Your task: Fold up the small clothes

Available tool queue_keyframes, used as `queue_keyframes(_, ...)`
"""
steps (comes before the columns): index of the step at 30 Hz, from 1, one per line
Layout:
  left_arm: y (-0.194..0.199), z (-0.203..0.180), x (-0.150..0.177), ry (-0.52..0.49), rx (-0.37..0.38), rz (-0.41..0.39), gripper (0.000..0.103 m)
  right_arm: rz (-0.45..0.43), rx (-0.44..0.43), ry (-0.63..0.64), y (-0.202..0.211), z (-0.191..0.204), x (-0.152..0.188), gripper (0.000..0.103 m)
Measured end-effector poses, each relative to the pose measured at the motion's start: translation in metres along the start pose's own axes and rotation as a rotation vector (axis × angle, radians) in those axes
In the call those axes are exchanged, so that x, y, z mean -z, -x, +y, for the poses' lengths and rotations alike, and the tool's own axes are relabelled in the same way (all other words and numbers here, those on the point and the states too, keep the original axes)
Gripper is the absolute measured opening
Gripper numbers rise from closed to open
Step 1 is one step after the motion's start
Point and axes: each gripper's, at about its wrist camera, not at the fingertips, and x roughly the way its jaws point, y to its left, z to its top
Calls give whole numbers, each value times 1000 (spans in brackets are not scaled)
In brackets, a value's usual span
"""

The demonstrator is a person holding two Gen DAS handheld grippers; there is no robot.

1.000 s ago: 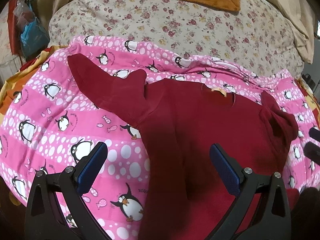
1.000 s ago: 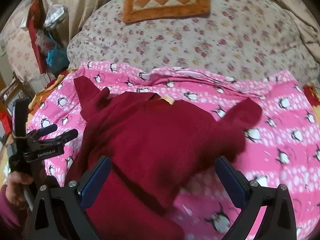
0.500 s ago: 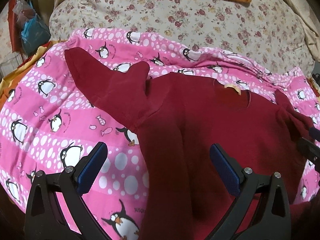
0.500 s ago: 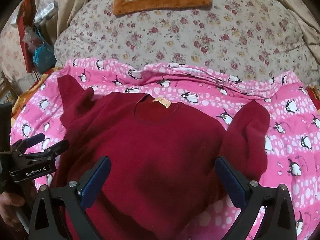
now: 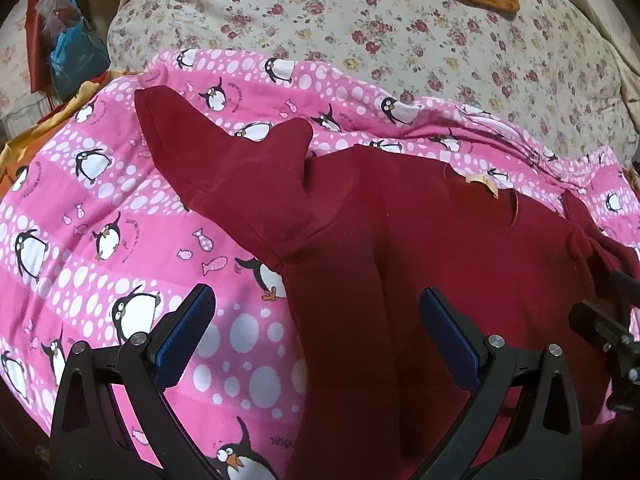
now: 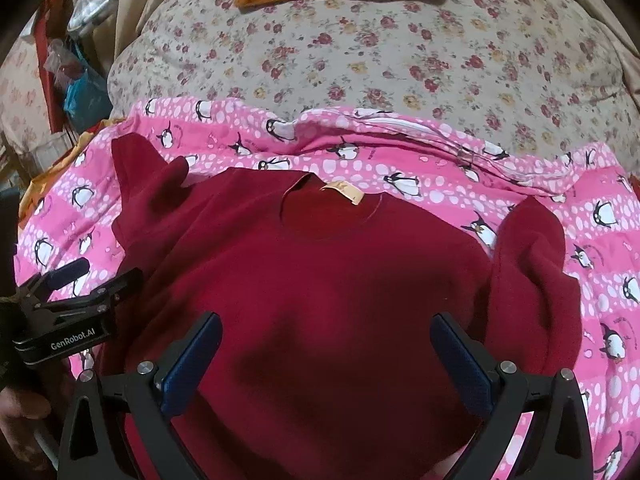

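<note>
Right wrist view: dark red fleece sweater [image 6: 332,280] lies spread flat on the pink penguin blanket [image 6: 440,160], neck label [image 6: 346,192] toward the blanket's far edge, hem toward the person. Long axis of the body runs near-to-far, straight ahead of both tools.

Right gripper [image 6: 326,364] hangs over the lower chest, jaws wide apart, nothing between them. Right sleeve [image 6: 532,280] is bunched just off its right finger, doubled along the body toward the blanket's right edge.

Left wrist view: left gripper [image 5: 316,336] is also spread wide and empty, straddling the sweater's left side seam, one finger over bare blanket, the other over fabric. Left sleeve [image 5: 224,184] points out diagonally toward the far-left corner of the blanket, cuff end away from the jaws.

Judgement: sweater looks laid out, no fold made yet. Likely next is sleeves inward. Left sleeve is clearly the left tool's job; armpit seam sits just ahead of its jaws, cuff is a longer reach. Right sleeve is closest to the right tool.

Risk: thick fleece, a pinch may catch both layers.
</note>
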Motion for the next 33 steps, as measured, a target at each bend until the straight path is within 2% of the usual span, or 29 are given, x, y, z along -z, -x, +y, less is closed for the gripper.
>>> queue_keyframes(17, -19, -10, 13, -26, -7, -8, 102, -38, 11, -32, -29, -10, 19, 103)
queue_keyframes(24, -22, -19, 16, -72, -31, -21, 102, -9, 10, -29, -40, -10, 22, 103)
queue_keyframes(33, -24, -19, 18, -65, -24, -25, 102, -11, 15, -46, -44, -12, 23, 103)
